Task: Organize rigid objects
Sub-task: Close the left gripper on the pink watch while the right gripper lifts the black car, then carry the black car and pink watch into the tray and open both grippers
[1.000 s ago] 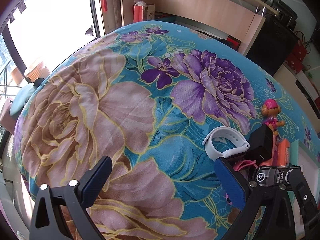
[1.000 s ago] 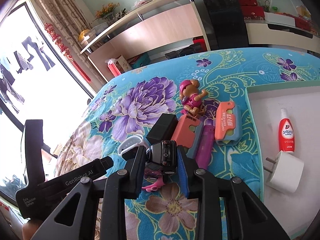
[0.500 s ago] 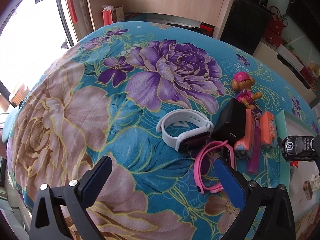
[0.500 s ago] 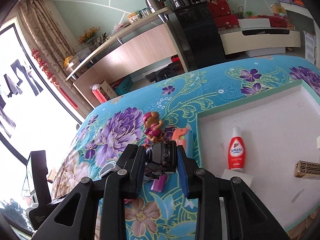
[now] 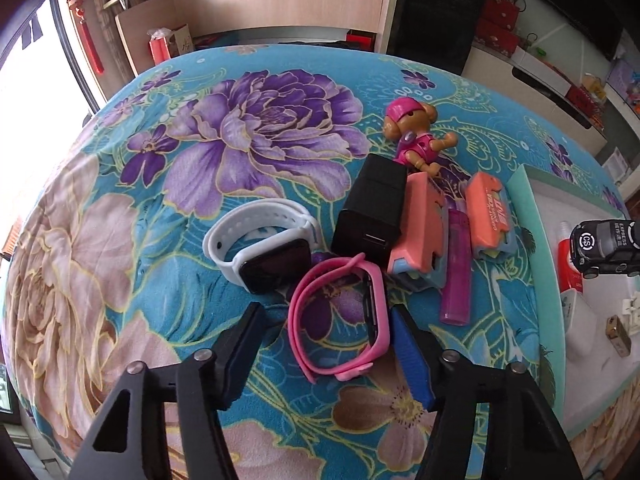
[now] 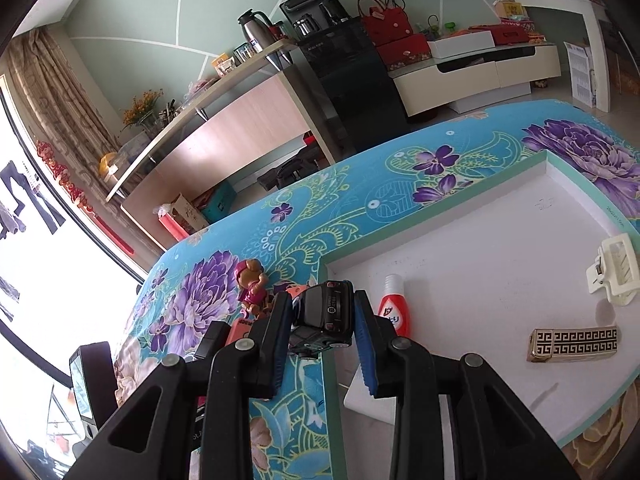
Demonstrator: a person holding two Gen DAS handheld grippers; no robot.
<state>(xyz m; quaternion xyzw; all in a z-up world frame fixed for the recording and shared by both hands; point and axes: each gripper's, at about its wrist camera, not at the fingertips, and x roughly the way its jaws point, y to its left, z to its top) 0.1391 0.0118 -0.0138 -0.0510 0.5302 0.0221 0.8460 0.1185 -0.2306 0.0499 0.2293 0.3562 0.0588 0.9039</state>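
- Since half a second ago the right gripper has carried the toy car from above the cloth to the near-left corner of the tray; the left gripper has narrowed and moved in on the pink watch.
- The right jaws are closed on the car's sides, holding it in the air at lower centre of the right view; in the left view the car hangs at the right edge, over the tray.
- The left jaws are part open and empty, with the pink watch between the fingertips at lower centre and its case beside the right finger.
- The car looks small, hard and light; its smooth sides could slip, so the flat flanks are probably the right hold.
- The pink watch has a stiff case and a soft strap; I would take it by the case.
- Beyond it on the cloth lie a white watch, black box, two orange cases, a purple lighter and a dog figure.
- In the tray lie a red bottle, patterned lighter and white clip.
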